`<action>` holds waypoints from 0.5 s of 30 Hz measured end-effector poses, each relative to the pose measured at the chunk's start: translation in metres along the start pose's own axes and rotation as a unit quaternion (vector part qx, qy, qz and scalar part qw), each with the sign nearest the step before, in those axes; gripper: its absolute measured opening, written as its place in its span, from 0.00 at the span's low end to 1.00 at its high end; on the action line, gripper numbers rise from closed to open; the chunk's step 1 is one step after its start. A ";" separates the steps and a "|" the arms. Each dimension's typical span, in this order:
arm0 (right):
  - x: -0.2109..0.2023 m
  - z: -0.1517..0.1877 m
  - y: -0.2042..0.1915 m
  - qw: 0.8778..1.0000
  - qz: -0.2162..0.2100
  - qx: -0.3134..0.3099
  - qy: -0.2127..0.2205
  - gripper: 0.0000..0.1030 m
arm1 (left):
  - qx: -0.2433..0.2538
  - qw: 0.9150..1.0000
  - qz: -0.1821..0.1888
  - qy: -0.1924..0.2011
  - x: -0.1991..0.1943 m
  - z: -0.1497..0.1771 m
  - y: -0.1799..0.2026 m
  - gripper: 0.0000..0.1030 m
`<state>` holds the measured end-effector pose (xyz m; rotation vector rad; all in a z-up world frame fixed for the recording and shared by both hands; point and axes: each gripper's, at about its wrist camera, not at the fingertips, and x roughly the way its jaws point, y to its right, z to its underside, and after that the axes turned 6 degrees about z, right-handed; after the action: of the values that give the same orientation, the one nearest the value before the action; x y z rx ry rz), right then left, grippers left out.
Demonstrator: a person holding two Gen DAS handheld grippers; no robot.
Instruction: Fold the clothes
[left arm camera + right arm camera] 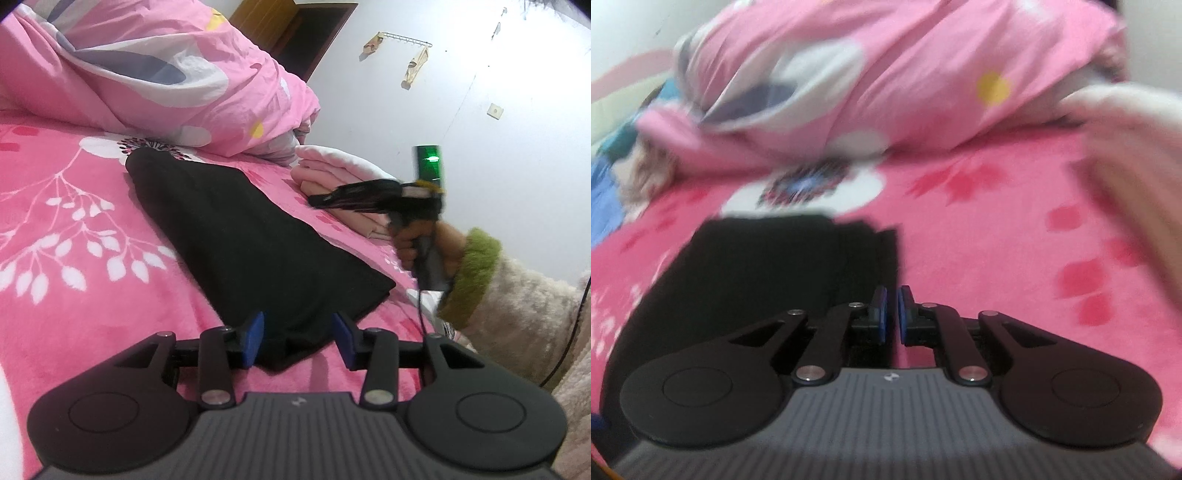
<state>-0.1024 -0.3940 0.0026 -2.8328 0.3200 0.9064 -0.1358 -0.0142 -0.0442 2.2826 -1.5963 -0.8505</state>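
Observation:
A black garment, folded into a long strip, lies on the pink flowered bedsheet. Its near corner sits between the blue pads of my left gripper, which stands open; the left pad touches the cloth and the right pad is clear of it. In the left wrist view my right gripper is blurred in the air over the strip's right side, held by a hand. The right wrist view shows the right gripper all but shut and empty, at the black garment's right edge.
A crumpled pink duvet is heaped at the far side of the bed. A stack of folded pale pink clothes lies to the right of the black strip. A fluffy sleeve with a green cuff enters from the right. A white wall carries a hook rack.

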 end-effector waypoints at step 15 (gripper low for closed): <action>-0.052 0.029 0.014 0.998 -0.043 -0.011 -0.036 0.07 | 0.001 1.000 0.002 0.002 -0.002 0.001 0.000 0.42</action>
<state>-0.1633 -0.3938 0.0087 -2.8002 0.1804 0.9978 -0.1369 -0.0117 -0.0446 2.2795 -1.6013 -0.8437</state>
